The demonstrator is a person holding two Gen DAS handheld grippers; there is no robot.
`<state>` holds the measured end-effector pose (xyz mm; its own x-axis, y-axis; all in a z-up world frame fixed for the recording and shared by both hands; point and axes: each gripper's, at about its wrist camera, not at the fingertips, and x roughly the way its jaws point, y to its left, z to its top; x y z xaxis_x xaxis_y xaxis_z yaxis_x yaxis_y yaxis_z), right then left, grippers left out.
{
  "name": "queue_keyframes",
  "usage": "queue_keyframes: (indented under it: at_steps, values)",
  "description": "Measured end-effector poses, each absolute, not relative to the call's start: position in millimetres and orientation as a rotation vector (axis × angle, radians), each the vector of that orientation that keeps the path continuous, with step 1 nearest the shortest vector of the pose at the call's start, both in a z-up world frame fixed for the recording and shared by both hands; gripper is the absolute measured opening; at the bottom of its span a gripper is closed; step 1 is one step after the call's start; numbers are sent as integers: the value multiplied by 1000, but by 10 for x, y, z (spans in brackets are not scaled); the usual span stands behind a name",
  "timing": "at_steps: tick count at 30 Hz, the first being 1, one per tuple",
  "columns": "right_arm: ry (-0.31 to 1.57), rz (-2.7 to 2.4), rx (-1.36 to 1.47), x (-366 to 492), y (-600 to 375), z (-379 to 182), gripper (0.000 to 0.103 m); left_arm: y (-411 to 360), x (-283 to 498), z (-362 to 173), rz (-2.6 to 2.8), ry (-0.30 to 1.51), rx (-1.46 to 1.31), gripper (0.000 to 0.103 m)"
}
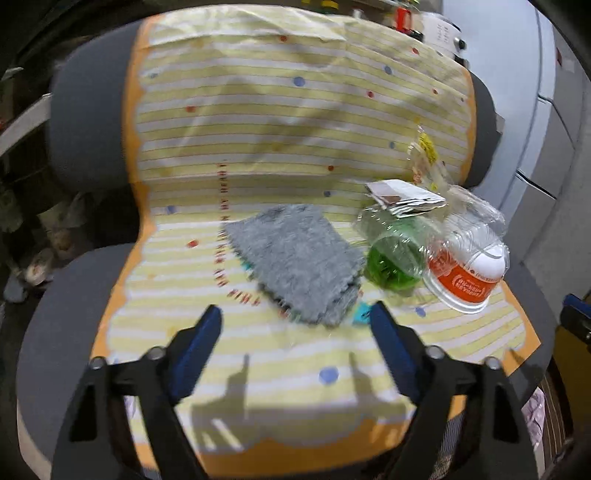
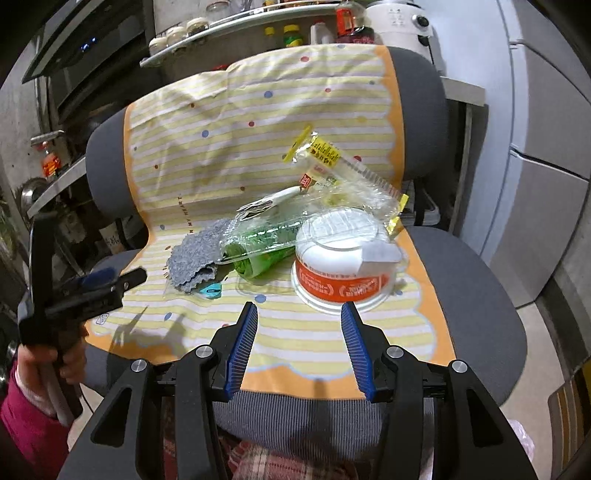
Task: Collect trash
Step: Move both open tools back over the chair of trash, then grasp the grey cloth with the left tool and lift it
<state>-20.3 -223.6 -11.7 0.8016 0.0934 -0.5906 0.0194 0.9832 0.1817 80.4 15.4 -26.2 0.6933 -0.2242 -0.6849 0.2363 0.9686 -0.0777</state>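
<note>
Striped cloth over grey chair — kitchen shelves behind

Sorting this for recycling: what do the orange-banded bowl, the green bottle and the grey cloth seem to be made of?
Bowl: likely paper or thin plastic, smooth white with a printed orange band, under a clear glossy plastic lid.
Bottle: clear green plastic, shiny and crumpled.
Cloth: fuzzy fabric, matte, with a zigzag-cut edge.

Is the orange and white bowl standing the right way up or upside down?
Upside down. The orange and white bowl rests rim-down on the striped cloth, its white bottom facing up, under crumpled clear plastic.
</note>
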Motion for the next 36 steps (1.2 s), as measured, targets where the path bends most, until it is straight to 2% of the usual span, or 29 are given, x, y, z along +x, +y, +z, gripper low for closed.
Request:
queue_keyframes:
  at_steps: [1, 13, 18, 19, 20, 21, 24, 32, 36]
  values:
    - [643, 40, 188, -176, -2251, -128, 49, 98, 888, -276, -289, 766, 35, 70]
    - [706, -4, 248, 83, -2555, -381, 49, -496, 1554, -769, -334, 883, 259, 70]
    - [717, 4, 239, 98, -2530, -420, 49, -470, 1612, -777, -317, 879, 240, 48]
    - [716, 6, 233, 92, -2512, -413, 49, -434, 1628, -754, -317, 876, 223, 34]
    - [714, 6, 230, 81, -2506, -401, 49, -405, 1642, -729, -318, 875, 209, 14]
    - [712, 6, 227, 73, -2496, -390, 49, -374, 1649, -708, -318, 875, 195, 6]
    - [697, 8, 211, 23, -2441, -319, 49, -195, 1614, -530, -287, 815, 129, 4]
    - [643, 61, 152, -52, -2132, -66, 49, 605, 960, 462, -245, 537, -75, 4]
    - [620, 148, 108, 8, -1783, 18, 57, 931, 630, 636, -198, 495, -108, 4]
